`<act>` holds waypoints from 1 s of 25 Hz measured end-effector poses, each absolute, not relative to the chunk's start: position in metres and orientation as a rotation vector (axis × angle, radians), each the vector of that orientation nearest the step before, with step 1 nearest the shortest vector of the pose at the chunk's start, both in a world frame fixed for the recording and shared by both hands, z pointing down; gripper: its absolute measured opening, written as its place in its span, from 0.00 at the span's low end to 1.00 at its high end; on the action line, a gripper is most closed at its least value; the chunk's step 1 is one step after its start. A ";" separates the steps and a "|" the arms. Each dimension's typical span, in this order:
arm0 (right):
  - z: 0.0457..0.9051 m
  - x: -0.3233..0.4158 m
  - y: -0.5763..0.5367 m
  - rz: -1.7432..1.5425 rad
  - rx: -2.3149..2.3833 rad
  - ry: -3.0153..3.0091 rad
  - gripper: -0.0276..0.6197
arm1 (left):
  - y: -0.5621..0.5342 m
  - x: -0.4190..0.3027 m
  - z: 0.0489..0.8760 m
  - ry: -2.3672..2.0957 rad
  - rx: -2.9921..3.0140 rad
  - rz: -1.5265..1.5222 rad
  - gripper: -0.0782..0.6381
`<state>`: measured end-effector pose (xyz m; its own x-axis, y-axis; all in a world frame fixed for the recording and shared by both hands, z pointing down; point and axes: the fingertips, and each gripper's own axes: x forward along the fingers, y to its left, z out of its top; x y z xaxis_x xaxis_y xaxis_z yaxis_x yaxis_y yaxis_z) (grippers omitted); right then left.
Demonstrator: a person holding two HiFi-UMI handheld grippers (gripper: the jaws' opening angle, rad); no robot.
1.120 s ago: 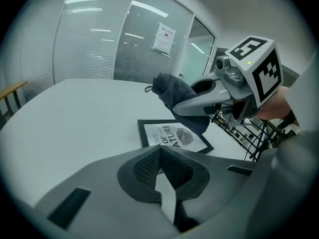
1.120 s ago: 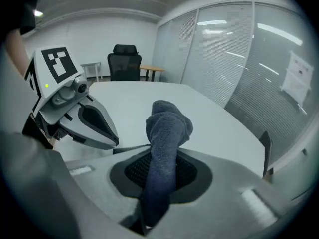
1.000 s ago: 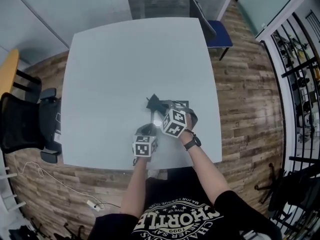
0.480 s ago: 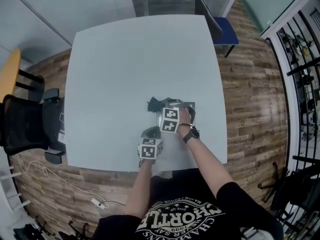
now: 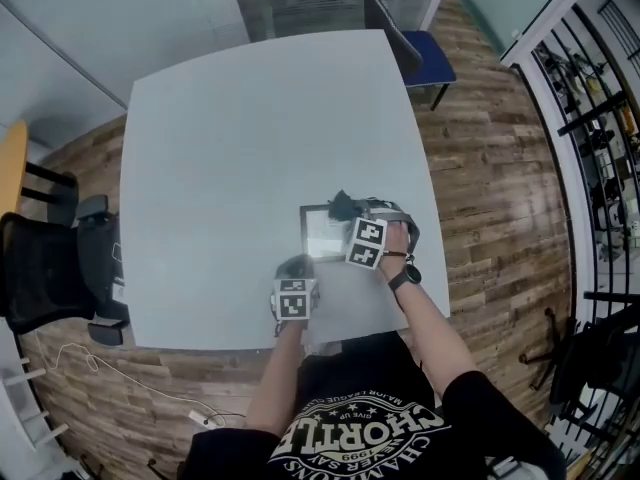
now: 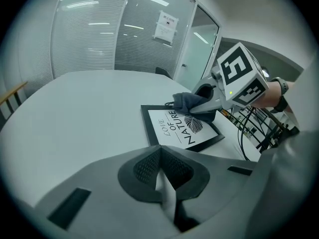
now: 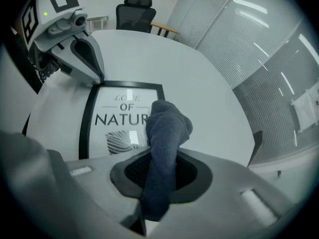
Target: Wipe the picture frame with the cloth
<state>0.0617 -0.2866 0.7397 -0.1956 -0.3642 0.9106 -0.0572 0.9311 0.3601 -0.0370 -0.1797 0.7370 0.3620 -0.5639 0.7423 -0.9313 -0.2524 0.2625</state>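
On the pale table, close to the edge nearest you, the picture frame lies flat and face up. Your right gripper is clamped on the dark blue cloth, which bunches out ahead of the jaws and rests on the glass near one edge of the frame. Your left gripper has its jaws pressed together with nothing between them. Its tip sits right at the frame's near corner, probably to steady it, though the views don't show whether it actually presses down.

By my reading, the wipe is under way but not finished. The cloth is in contact with the glass at one side only. The rest of the glass and the black border lie bare beside it, and nothing shows which parts are already clean. What remains, as I judge it, is to carry the cloth across the whole face and round the border.

The print under the glass reads "LOVE OF NATURE" beside a drawn leaf. From your right gripper view the cloth covers the last letter. A paper notice hangs on the glass wall behind, too small to read.
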 end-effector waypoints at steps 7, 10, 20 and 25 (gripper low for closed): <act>0.738 0.108 -0.292 -0.205 0.451 -1.721 0.15 | -0.179 -0.037 0.736 -1.285 1.935 0.662 0.10; 0.733 0.096 -0.289 -0.188 0.458 -1.756 0.15 | -0.179 -0.036 0.735 -1.277 1.940 0.657 0.10; 0.722 -0.052 -0.255 -0.292 0.200 -1.966 0.15 | -0.180 -0.043 0.744 -1.282 1.953 0.641 0.10; 0.738 -0.068 -0.253 -0.312 0.144 -1.948 0.15 | -0.183 -0.044 0.743 -1.271 1.952 0.621 0.10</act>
